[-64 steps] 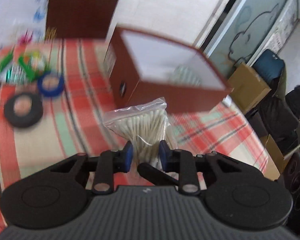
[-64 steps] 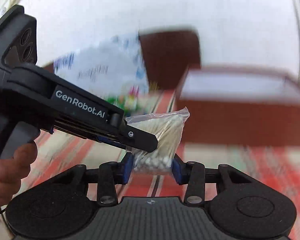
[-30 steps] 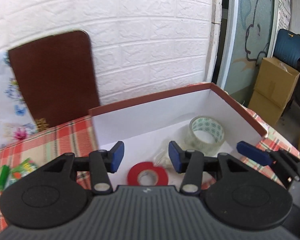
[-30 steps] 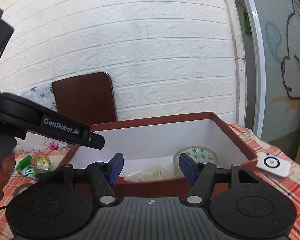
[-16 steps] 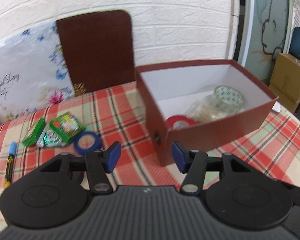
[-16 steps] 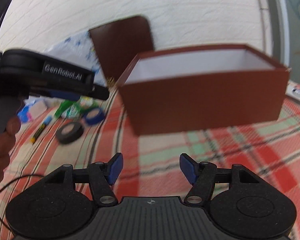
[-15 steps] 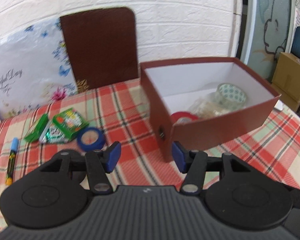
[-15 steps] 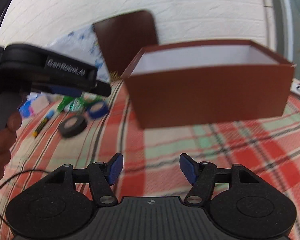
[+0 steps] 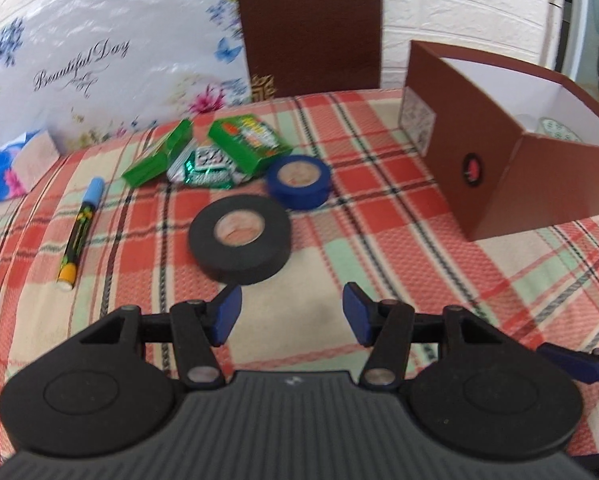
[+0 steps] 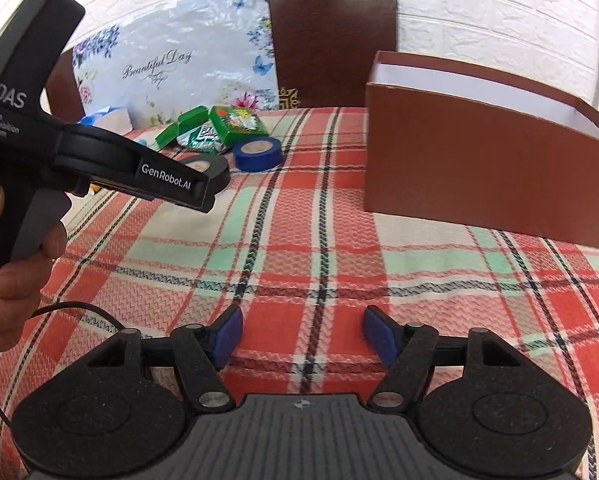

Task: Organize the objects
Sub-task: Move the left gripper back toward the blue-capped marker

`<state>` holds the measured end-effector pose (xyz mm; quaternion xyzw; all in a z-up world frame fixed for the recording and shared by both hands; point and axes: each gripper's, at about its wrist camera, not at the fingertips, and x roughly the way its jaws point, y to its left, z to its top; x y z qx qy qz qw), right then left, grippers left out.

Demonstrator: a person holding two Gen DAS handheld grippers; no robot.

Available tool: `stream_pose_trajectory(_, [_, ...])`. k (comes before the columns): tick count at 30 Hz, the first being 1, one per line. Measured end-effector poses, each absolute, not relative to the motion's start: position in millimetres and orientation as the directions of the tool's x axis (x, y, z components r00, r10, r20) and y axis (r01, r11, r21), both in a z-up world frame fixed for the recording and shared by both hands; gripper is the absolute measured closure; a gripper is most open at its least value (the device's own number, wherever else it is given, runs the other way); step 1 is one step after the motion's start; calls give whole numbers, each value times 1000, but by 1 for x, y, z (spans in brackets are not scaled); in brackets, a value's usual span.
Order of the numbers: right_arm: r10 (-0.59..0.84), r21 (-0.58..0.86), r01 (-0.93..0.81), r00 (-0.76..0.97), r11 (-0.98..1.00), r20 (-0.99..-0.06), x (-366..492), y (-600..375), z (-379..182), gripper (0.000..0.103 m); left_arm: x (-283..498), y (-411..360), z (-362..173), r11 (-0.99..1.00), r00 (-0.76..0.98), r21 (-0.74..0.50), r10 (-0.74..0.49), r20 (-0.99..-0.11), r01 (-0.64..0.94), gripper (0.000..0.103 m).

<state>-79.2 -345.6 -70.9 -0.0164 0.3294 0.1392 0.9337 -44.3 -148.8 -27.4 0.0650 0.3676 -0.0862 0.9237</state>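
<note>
While opening, right gripper (image 10: 301,334) empty (over tablecloth (image 10: 299,240)), box (image 10: 479,176) beyond

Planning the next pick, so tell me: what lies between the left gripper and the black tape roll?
Only bare plaid tablecloth separates the left gripper from the black tape roll, shown in the left wrist view.

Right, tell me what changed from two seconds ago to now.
Both grippers let go of the cotton swab bag, which no longer shows. The left gripper and right gripper are empty; the right's jaws are opening. The left now faces the black tape roll. The brown box stayed put.
</note>
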Motion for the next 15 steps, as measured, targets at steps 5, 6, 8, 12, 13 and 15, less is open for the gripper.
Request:
stream_pose_trajectory(5, [263, 36, -308, 741, 951, -618, -76, -328, -70, 31, -43, -119, -39, 985, 710, 13, -113, -696, 170, 45])
stream_pose_trajectory(6, [273, 32, -323, 738, 946, -617, -75, -323, -71, 31, -44, -110, -41, 988, 712, 3, -111, -693, 157, 45])
stream_pose_trajectory(8, [294, 22, -358, 729, 934, -618, -72, -312, -71, 31, -45, -85, -47, 994, 717, -13, -89, -692, 110, 45])
stream_pose_trajectory(12, [370, 1, -471, 693, 882, -619, -64, -278, -68, 32, -51, -18, -51, 999, 752, -13, 18, -659, -35, 44])
stream_pose_trajectory(13, [393, -8, -507, 679, 862, -619, -61, -266, -65, 32, -51, 1, -52, 996, 755, -15, 56, -653, -86, 44])
stream_pose_trajectory(15, [451, 0, -573, 645, 819, -618, -51, -239, -58, 39, -50, 41, -60, 978, 754, -10, 153, -638, -208, 42])
